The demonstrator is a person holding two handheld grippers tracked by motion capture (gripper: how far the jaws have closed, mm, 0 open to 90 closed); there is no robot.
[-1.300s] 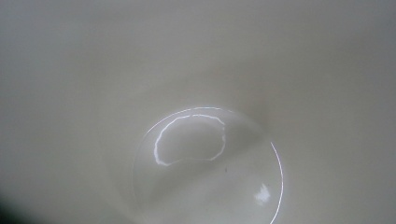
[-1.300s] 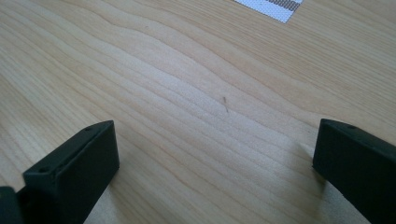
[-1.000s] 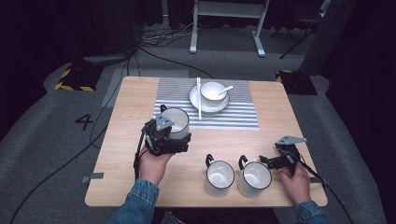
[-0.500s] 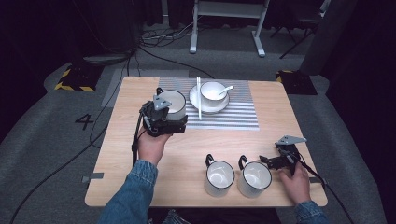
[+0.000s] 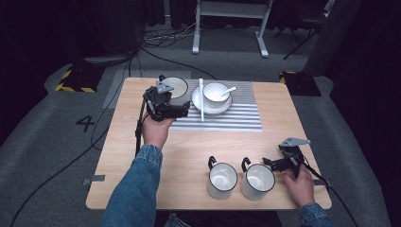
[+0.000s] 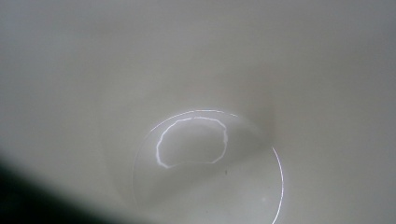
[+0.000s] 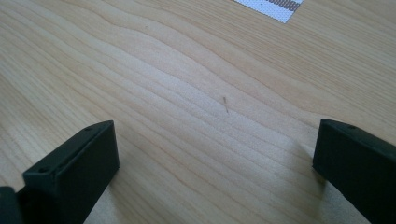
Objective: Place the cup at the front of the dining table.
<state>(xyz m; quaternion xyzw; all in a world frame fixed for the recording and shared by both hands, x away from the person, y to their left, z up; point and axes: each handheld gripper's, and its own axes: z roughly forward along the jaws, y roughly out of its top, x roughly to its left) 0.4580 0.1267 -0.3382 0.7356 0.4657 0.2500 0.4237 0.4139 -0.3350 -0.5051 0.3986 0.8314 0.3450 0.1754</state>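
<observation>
**Left gripper carries a white mug to the striped mat**

High view: the left gripper (image 5: 176, 105) is at the far left of the table (image 5: 189, 146), its jaws at the near rim of a white mug (image 5: 174, 88) that sits at the left edge of the striped mat (image 5: 236, 118), just left of the plate (image 5: 201, 100); how the jaws stand on the rim is hidden there; a bowl (image 5: 215, 91) with a spoon (image 5: 228, 90) rests on the plate, and a chopstick pair (image 5: 201, 99) lies across its left side; the right gripper (image 5: 273, 164) rests on the near right of the table, just right of two more mugs (image 5: 239, 178) standing side by side.

Left gripper view: the mug's pale inside (image 6: 205, 154) lies close before the camera, its round bottom catching a curved glint; whether the jaws grip it cannot be told.

Right gripper view: the right gripper (image 7: 215, 154) has its black jaws wide apart over bare wood, holding nothing; a corner of the mat (image 7: 273, 7) shows at the far edge.
</observation>
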